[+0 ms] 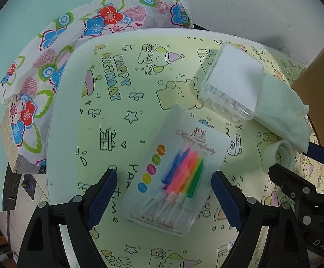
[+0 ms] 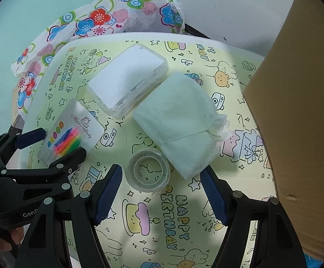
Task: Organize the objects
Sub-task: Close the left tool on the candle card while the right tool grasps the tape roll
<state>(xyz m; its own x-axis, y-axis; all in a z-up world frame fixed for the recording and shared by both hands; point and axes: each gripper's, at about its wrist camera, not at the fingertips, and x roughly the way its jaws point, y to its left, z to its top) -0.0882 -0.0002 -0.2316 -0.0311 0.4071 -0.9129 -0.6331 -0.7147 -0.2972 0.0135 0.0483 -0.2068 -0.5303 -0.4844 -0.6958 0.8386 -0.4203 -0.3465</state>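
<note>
A clear pack of coloured birthday candles (image 1: 175,174) lies flat on the birthday-print table cover (image 1: 126,93). My left gripper (image 1: 164,175) stands open astride the pack, one blue pad on each side of it. In the right wrist view a roll of clear tape (image 2: 148,172) lies between the wide-spread fingers of my right gripper (image 2: 160,169), which is open and not pressing on it. A pale green fabric pouch (image 2: 179,122) lies beside the tape, its near corner reaching between the same fingers. Behind them sits a clear plastic box (image 2: 128,78) with a white top.
A brown cardboard box (image 2: 295,111) stands along the right side of the table. Crumpled floral wrapping paper (image 1: 50,67) hangs over the far left rim. The table edge (image 1: 57,116) curves close on the left, with tiled floor below.
</note>
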